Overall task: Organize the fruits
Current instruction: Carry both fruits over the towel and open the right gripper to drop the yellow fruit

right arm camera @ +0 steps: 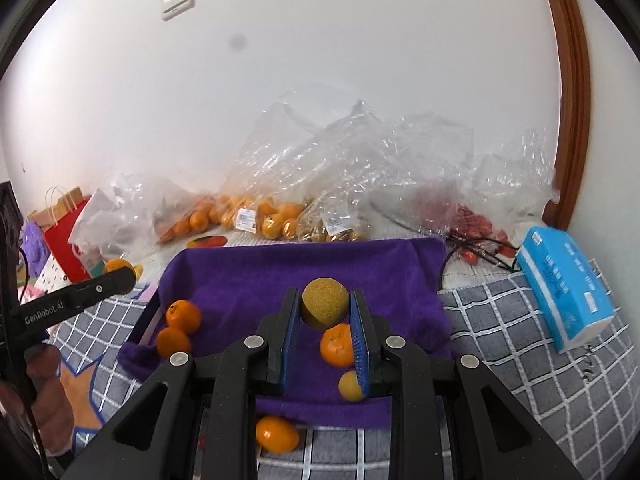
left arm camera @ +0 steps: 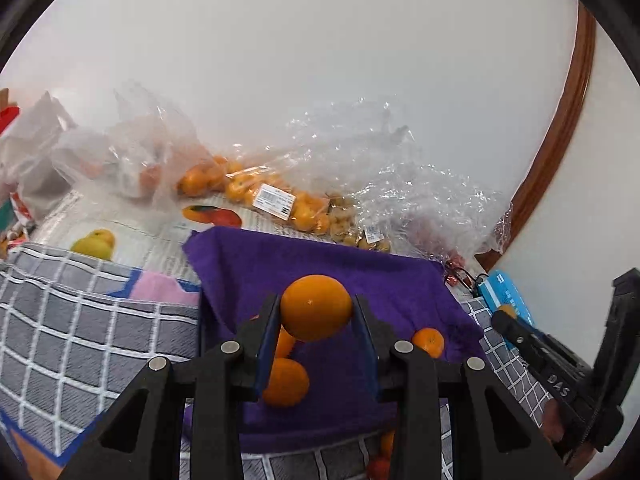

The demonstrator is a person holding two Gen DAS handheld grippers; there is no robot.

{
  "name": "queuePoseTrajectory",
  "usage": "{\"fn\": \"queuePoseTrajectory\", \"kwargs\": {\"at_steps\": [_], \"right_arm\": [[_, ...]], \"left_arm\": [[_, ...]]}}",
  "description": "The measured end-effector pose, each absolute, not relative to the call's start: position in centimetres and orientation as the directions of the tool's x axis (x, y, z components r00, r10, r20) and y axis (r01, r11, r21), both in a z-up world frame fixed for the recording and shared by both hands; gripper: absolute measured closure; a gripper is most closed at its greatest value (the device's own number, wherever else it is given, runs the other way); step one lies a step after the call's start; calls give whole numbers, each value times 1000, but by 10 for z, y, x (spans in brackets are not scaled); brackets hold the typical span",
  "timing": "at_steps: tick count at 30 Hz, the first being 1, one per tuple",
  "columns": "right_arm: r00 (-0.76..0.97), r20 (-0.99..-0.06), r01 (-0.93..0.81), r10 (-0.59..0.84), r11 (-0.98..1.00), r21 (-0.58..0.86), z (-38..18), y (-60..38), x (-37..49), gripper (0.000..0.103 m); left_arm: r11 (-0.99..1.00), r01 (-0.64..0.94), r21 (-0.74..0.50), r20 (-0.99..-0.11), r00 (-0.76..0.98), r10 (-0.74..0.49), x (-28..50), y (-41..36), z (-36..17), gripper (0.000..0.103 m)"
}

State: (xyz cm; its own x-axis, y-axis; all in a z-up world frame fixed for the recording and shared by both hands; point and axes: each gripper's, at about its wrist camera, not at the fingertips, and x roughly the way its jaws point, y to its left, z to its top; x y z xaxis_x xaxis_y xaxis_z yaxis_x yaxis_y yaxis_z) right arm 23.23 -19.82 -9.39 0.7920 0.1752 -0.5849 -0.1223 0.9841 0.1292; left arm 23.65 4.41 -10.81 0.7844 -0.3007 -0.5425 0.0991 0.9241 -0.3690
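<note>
My left gripper [left arm camera: 316, 307] is shut on an orange [left arm camera: 316, 307] and holds it above a box lined with purple cloth [left arm camera: 380, 280]. Loose oranges lie on that cloth: one under the left jaws [left arm camera: 285, 382], one to the right [left arm camera: 429, 342]. My right gripper [right arm camera: 324, 308] is shut on a small brownish-yellow round fruit [right arm camera: 324, 308] over the same purple cloth [right arm camera: 248, 276]. Below it lie an orange [right arm camera: 338, 344] and a small yellow fruit [right arm camera: 351, 386]; two oranges [right arm camera: 183, 315] sit at the cloth's left. Another orange [right arm camera: 277, 435] lies on the checked cloth in front.
Clear plastic bags of oranges [right arm camera: 256, 216] and brownish fruit [right arm camera: 332, 232] pile against the white wall. A blue tissue pack [right arm camera: 564, 284] lies at the right. A grey checked cloth [left arm camera: 80, 320] covers the surface. A red paper bag [right arm camera: 64, 232] stands at the left. A hand [right arm camera: 44, 396] grips the left tool.
</note>
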Motion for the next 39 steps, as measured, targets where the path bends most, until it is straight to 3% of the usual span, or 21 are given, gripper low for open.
{"fn": "queuePoseTrajectory", "kwargs": {"at_steps": [12, 19, 27, 39], "right_arm": [[767, -619, -64, 169, 980, 188, -123, -232, 246, 79], [706, -681, -81, 196, 977, 197, -146, -227, 256, 79], [664, -736, -37, 134, 989, 146, -162, -226, 263, 79], [654, -749, -28, 108, 993, 119, -167, -222, 263, 78]], "left_arm": [[863, 122, -490, -467, 800, -377, 233, 68, -127, 69], [876, 162, -454, -510, 759, -405, 239, 44, -142, 69], [879, 201, -432, -556, 708, -435, 242, 22, -153, 69], [900, 234, -369, -598, 682, -422, 237, -1, -158, 69]]}}
